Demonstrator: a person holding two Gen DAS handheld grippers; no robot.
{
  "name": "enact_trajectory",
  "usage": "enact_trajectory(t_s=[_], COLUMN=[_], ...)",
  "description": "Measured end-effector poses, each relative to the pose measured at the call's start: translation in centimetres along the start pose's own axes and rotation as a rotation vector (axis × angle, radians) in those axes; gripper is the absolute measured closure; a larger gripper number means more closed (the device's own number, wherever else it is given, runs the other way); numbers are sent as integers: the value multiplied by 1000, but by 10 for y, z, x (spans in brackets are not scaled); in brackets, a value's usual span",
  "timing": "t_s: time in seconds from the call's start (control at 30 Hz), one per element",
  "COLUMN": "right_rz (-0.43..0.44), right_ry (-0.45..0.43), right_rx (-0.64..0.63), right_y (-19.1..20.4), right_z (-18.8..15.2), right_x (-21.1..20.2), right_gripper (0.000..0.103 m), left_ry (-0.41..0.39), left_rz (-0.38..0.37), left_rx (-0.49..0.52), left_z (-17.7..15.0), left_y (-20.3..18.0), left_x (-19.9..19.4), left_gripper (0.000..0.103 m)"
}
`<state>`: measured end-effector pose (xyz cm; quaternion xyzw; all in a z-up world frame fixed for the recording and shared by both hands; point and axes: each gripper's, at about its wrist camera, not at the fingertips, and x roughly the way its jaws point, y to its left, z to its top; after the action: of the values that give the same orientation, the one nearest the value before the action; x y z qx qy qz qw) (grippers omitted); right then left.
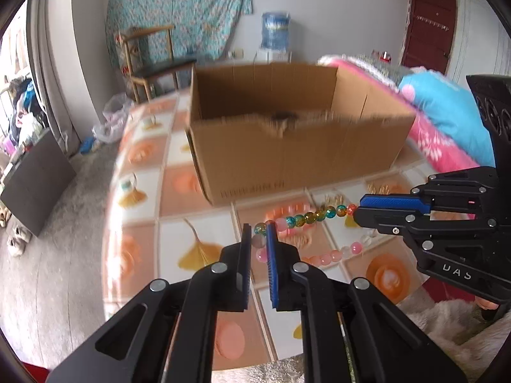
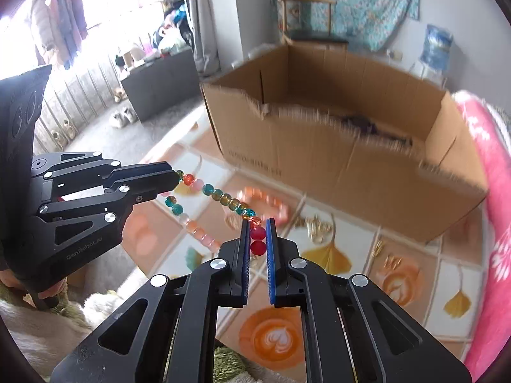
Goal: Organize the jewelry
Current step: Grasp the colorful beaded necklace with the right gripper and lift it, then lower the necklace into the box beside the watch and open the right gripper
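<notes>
The left claw (image 1: 258, 233) is clenched on one end of a bead necklace (image 1: 306, 218), pinching pale pink and clear beads between its blue pads. The strand of teal, yellow and pink glass beads hangs stretched above the patterned table (image 1: 143, 191) in two lines across to the right claw (image 2: 258, 230), which grips two red beads at the other end. Behind the necklace, toward the table's far edge, stands an open cardboard box (image 1: 287, 146). Small gold jewelry pieces (image 2: 316, 228) lie on the table near the box.
</notes>
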<state>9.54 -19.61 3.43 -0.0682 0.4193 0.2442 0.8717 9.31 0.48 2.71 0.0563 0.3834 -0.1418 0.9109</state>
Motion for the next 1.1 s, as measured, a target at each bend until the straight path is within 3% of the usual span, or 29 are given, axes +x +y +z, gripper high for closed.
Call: enact_trajectory(t_s=[0.2, 0.3, 0.4, 0.53, 0.63, 0.77, 0.93, 1.1], right_rz=[-49, -77, -9, 101, 163, 206, 216, 226], right_ry=[-193, -219, -133, 80, 248, 409, 518, 504], right_rx=[-114, -158, -124, -24, 45, 86, 148, 184], right_y=[-2, -16, -42, -81, -99, -105, -110, -115], right_z=[53, 84, 117, 145, 154, 155, 151, 154], right_x=[-42, -35, -3, 59, 108, 154, 188, 187], right_gripper=[96, 96, 96, 96, 96, 96, 95, 83], left_ry=[-173, -190, -113, 34, 173, 324, 408, 427], left_rz=[8, -15, -58, -59, -61, -28, 6, 10], left_rx=[71, 114, 133, 182, 225, 300, 325, 308], left_z=[63, 100, 133, 161, 170, 167, 160, 158], left_y=[9, 15, 22, 24, 19, 10, 7, 10], left_x=[-42, -32, 2, 61, 106, 153, 179, 182], left_gripper=[94, 94, 94, 94, 94, 94, 93, 92])
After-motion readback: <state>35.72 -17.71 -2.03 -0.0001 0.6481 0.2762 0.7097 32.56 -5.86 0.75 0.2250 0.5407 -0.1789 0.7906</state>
